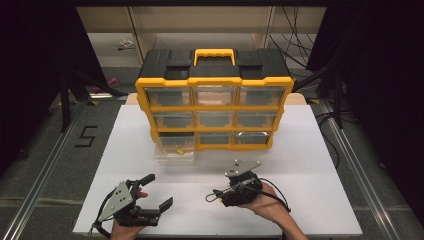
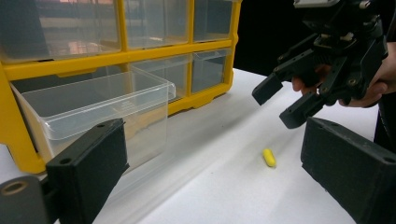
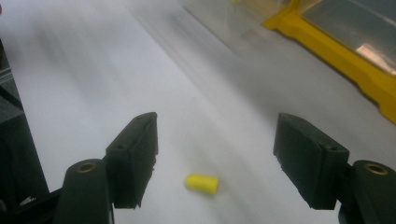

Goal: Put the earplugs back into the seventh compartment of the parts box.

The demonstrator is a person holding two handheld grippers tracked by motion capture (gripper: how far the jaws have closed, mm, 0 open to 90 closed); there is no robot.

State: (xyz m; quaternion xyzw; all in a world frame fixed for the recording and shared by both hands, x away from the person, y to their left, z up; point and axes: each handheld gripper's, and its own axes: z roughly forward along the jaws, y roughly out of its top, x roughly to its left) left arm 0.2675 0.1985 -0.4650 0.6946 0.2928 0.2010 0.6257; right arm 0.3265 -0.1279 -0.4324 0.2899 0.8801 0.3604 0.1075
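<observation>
A small yellow cylinder (image 2: 269, 157) lies on the white table, and in the right gripper view the same yellow cylinder (image 3: 201, 183) sits just below the gap between the jaws. My right gripper (image 3: 219, 140) is open and hovers over it, jaws on either side and apart from it. In the high view the right gripper (image 1: 211, 196) points left at front centre. My left gripper (image 1: 159, 190) is open at front left, with nothing between its jaws. The left gripper (image 2: 217, 140) faces the right gripper (image 2: 278, 103) across the cylinder.
A yellow-and-black drawer cabinet (image 1: 215, 85) stands at the back of the white table (image 1: 310, 165). Its bottom-left clear drawer (image 1: 174, 149) is pulled out; this clear drawer (image 2: 102, 105) is close on the left in the left gripper view. Dark floor and cables surround the table.
</observation>
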